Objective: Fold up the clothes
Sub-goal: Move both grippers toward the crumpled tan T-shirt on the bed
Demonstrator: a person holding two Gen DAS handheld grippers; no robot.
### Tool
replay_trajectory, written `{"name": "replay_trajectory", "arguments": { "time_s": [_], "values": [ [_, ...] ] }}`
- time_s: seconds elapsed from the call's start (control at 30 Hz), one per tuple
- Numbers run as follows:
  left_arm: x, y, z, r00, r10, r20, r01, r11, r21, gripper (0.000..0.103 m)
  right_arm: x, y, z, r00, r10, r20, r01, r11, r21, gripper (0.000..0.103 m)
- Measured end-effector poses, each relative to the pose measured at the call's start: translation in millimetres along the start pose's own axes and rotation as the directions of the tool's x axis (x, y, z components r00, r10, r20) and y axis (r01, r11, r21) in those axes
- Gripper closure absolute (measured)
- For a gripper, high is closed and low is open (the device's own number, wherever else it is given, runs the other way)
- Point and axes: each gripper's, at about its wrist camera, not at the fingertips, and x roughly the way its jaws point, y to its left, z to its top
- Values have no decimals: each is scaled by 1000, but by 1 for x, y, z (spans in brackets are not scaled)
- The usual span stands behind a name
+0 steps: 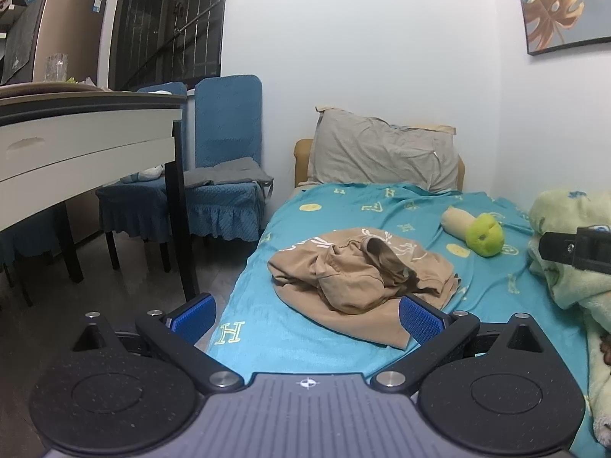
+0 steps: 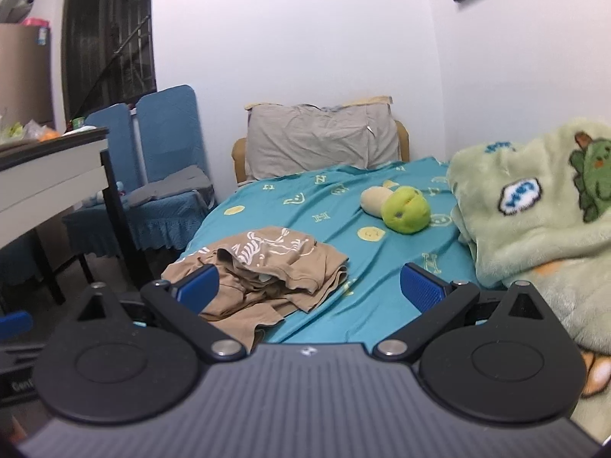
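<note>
A crumpled tan T-shirt (image 1: 355,271) with a white print lies in a heap on the teal bed sheet (image 1: 305,336), near the bed's left edge. It also shows in the right wrist view (image 2: 263,274). My left gripper (image 1: 305,315) is open and empty, just short of the shirt's near edge. My right gripper (image 2: 309,286) is open and empty, above the sheet to the right of the shirt. Part of the right gripper shows at the right edge of the left wrist view (image 1: 576,250).
A green and cream plush toy (image 2: 401,208) lies further up the bed. A grey pillow (image 2: 320,139) leans at the headboard. A pale green fleece blanket (image 2: 542,210) is piled on the right. A table (image 1: 88,141) and blue chairs (image 1: 225,175) stand left of the bed.
</note>
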Motion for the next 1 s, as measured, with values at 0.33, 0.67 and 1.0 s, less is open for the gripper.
{"name": "replay_trajectory", "arguments": {
  "time_s": [0.33, 0.67, 1.0],
  "values": [
    [4, -3, -2, 1000, -2, -16, 2, 1000, 16, 0, 2, 2, -2, 995, 95, -24, -93, 995, 45, 7],
    [62, -22, -4, 990, -39, -134, 49, 996, 70, 3, 13, -26, 48, 998, 52, -32, -45, 983, 176, 62],
    [201, -76, -12, 984, 56, -166, 8, 932, 361, 9, 50, -54, 45, 994, 99, -34, -89, 970, 227, 0]
  ]
}}
